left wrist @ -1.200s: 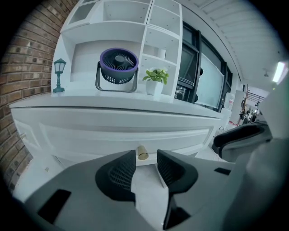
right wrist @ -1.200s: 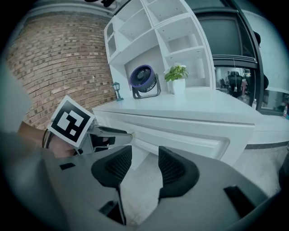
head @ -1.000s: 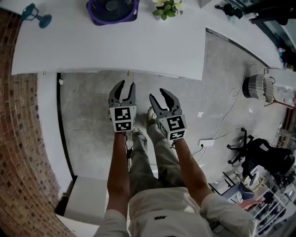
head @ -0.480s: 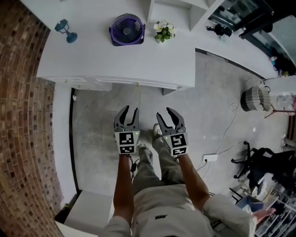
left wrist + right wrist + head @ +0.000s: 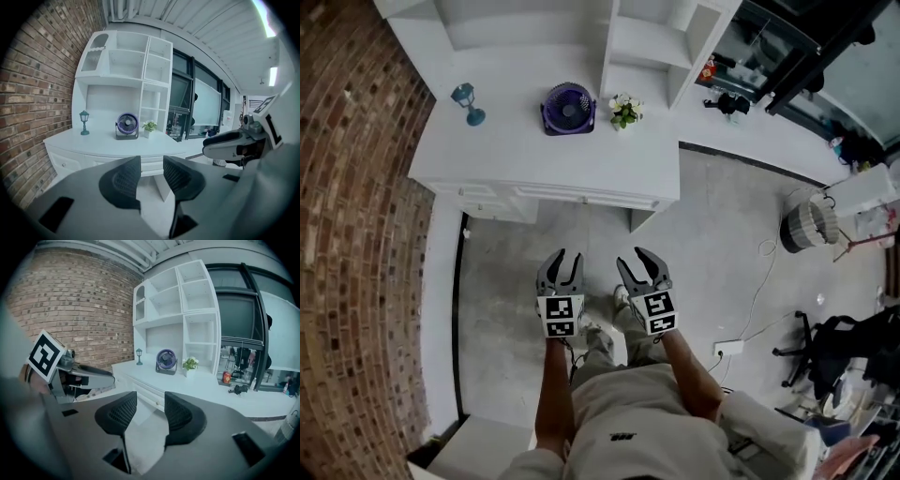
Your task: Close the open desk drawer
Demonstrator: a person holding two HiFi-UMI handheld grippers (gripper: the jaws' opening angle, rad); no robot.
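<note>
Right now we are holding both grippers out ahead of our bare forearms point(image 5: 546, 394), side by side and just apart, over the grey floor point(image 5: 511, 262). The left gripper point(image 5: 565, 255) is carrying its fingers point(image 5: 124, 180) apart, and nothing is sitting between them; only floor and furniture are showing through the gap. The right gripper point(image 5: 636, 261) is doing the same: its dark ribbed fingers are standing open and empty. Neither one is touching anything.

Off to our right, a white power strip point(image 5: 727, 348) is lying on the floor, and a round basket point(image 5: 806, 223) is standing farther off.

Ahead of us, well apart from both grippers, the drawer point(image 5: 581, 195) is sitting under the front edge of the white worktop point(image 5: 544, 155). Its front is looking about level with the fronts beside it, and we cannot tell whether a gap is remaining.

On the worktop, a small teal lantern point(image 5: 469, 101) is standing to the left, a purple fan point(image 5: 568, 108) near the middle, and a little potted plant point(image 5: 624, 110) just beside the fan. Behind them, white shelves point(image 5: 637, 47) are rising against the back, and a brick wall point(image 5: 356, 187) is running along the left side.
</note>
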